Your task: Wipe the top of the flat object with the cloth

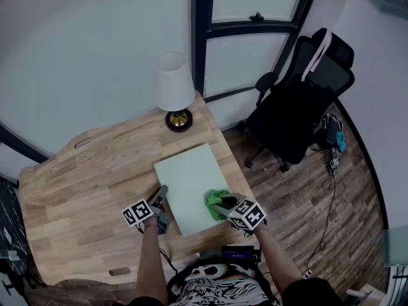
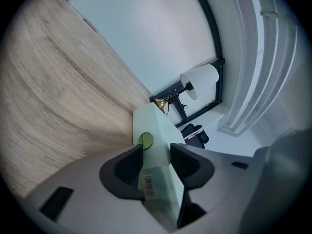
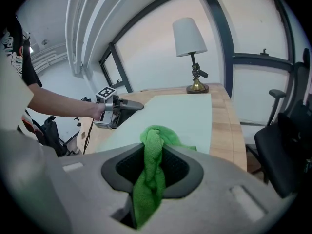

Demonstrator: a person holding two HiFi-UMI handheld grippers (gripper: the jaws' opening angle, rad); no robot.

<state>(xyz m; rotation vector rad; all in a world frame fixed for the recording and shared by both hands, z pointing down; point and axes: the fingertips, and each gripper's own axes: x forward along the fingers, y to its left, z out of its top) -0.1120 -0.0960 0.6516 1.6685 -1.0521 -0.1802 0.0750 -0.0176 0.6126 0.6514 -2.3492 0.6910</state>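
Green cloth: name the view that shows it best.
Right gripper view: the green cloth hangs large, clamped in the right hand-held gripper. Head view shows it small on the board; left gripper view shows none.

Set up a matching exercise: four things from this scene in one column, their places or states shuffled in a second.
1. cloth
2. flat object
3. lamp
4. office chair

A. on the floor beside the table
B. gripped at its edge by the left tongs
C. standing at the table's far edge
D. clamped in the right tongs

Pairs: 1-D, 2-B, 3-C, 4-A
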